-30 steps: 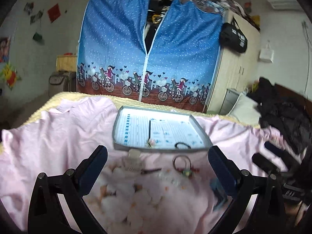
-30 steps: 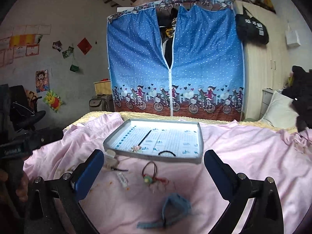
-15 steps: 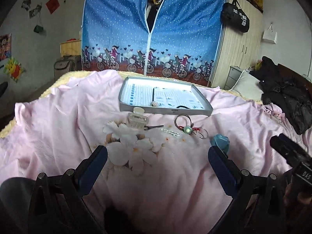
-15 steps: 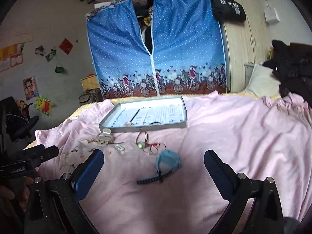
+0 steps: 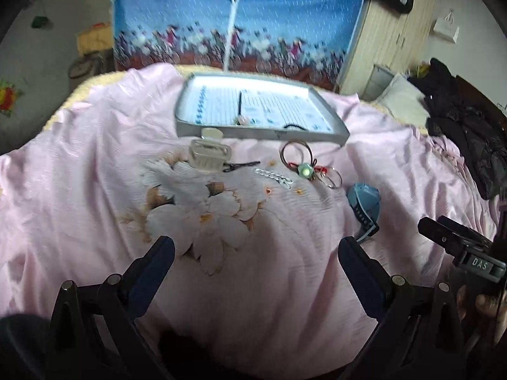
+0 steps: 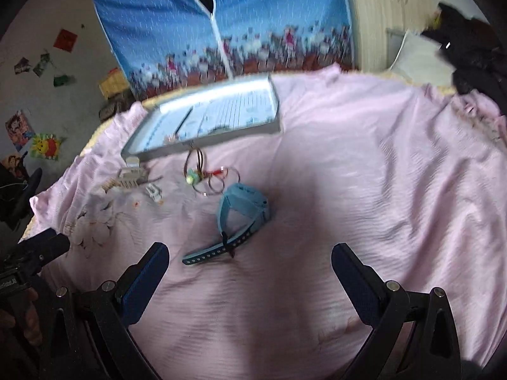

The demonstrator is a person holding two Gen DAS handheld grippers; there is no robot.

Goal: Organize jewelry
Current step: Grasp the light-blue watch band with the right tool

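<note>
Both tools wide, empty: left tool (image 5: 256, 261), right tool (image 6: 250, 267). Blue watch (image 6: 245, 210), strap unbuckled, on pink sheet (image 6: 364, 174).

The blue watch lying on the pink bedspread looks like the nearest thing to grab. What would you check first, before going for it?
1. Right gripper open and empty: ok.
2. Left gripper open and empty: ok.
3. Blue watch free of the ring cluster: ok, apart.
4. Watch strap unobstructed: ok, it trails toward the right gripper.
5. Tray has bare floor: ok, only a black hair tie and a small piece show inside.
6. Picture sharp enough to aim: not ok, both views are motion-blurred.
</note>
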